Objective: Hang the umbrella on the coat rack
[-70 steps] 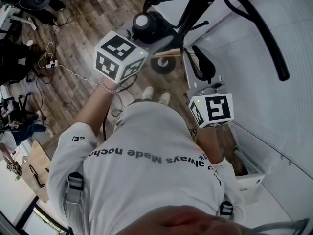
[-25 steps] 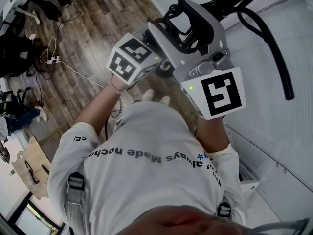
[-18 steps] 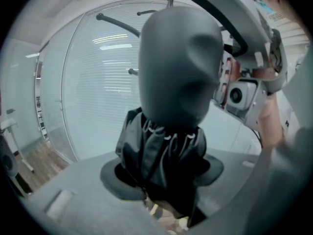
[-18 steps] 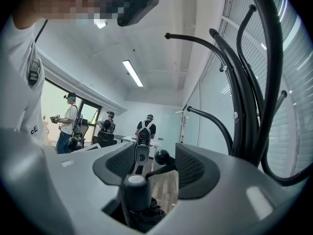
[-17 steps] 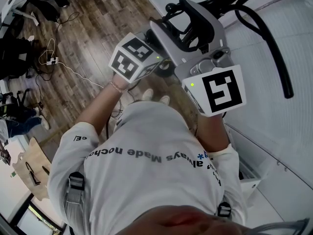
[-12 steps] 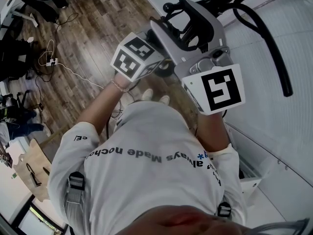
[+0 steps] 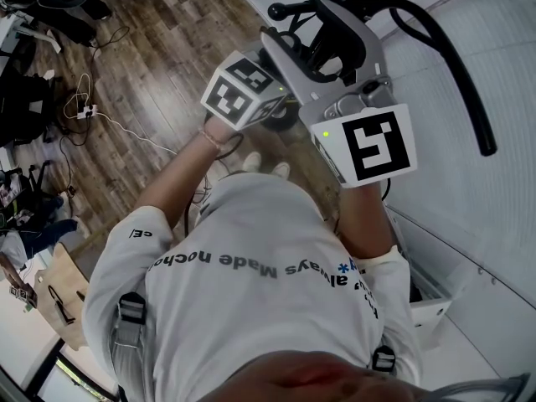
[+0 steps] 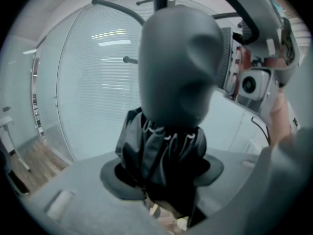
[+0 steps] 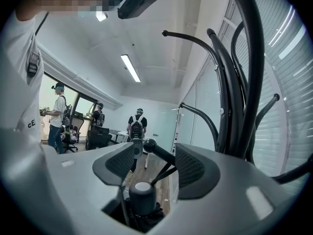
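Note:
A folded black umbrella (image 8: 161, 148) stands upright between the jaws of my left gripper (image 8: 161, 182), which is shut on its bunched fabric. Its round grey handle cap (image 9: 142, 196) shows low in the right gripper view, under my right gripper (image 9: 149, 163), whose pads stand apart with nothing pressed between them. A ball-tipped peg (image 9: 149, 145) of the black coat rack (image 9: 234, 82) lies in line with that gap, farther off. From the head, the right gripper (image 7: 314, 32) reaches over the left gripper's marker cube (image 7: 245, 90) toward the coat rack (image 7: 452, 65). A right gripper finger (image 8: 178, 67) fills the left gripper view.
A glass wall with blinds (image 7: 502, 141) runs behind the rack. A white box (image 7: 427, 308) sits low at the right. Cables (image 7: 109, 120) trail over the wooden floor at the left. Several people (image 9: 134, 126) stand by desks far across the room.
Since the earliest frame the right gripper has come up from waist height over the left one. Over the last second both have edged toward the rack, the left cube sliding right in the picture.

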A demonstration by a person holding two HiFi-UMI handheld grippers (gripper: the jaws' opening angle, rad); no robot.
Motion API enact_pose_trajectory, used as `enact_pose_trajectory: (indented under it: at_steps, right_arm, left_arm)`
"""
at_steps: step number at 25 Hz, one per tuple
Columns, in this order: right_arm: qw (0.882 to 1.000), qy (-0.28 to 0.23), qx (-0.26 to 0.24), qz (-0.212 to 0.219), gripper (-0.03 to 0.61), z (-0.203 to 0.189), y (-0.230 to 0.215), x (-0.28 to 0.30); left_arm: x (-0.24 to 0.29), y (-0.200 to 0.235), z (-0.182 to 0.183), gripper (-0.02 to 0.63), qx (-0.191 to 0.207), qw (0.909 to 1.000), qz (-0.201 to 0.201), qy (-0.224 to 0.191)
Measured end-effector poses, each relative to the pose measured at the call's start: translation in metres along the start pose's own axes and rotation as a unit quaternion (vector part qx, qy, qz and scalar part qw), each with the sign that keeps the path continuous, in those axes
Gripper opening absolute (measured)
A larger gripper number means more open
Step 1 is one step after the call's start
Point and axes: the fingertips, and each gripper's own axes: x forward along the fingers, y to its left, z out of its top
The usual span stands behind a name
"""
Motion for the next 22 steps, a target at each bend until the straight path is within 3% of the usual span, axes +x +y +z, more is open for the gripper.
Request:
enact_pose_trajectory:
  at_steps: [8,13,16,22]
  right_arm:
    - [1.0,-0.001,0.001,-0.025,0.256,0.006,-0.003,-0.034]
    - [0.998,0.034,0.014,-0.053,0.224,-0.033,-0.003,-0.059]
    - [0.995,0.063,0.023,-0.077,0.171,-0.058,-0.008,-0.071]
    - [0.986,0.106,0.058,-0.113,0.155,-0.1,-0.019,-0.099]
  left_arm:
    - [0.002,-0.005,0.004,0.242,-0.004,1.0,-0.005,0.006]
    - [0.008,-0.005,-0.004,0.247,-0.004,0.9999,-0.005,0.013]
    - [0.007,-0.005,-0.007,0.251,-0.006,0.9999,-0.005,0.011]
    - [0.011,-0.005,-0.012,0.262,-0.005,0.9999,-0.005,0.01]
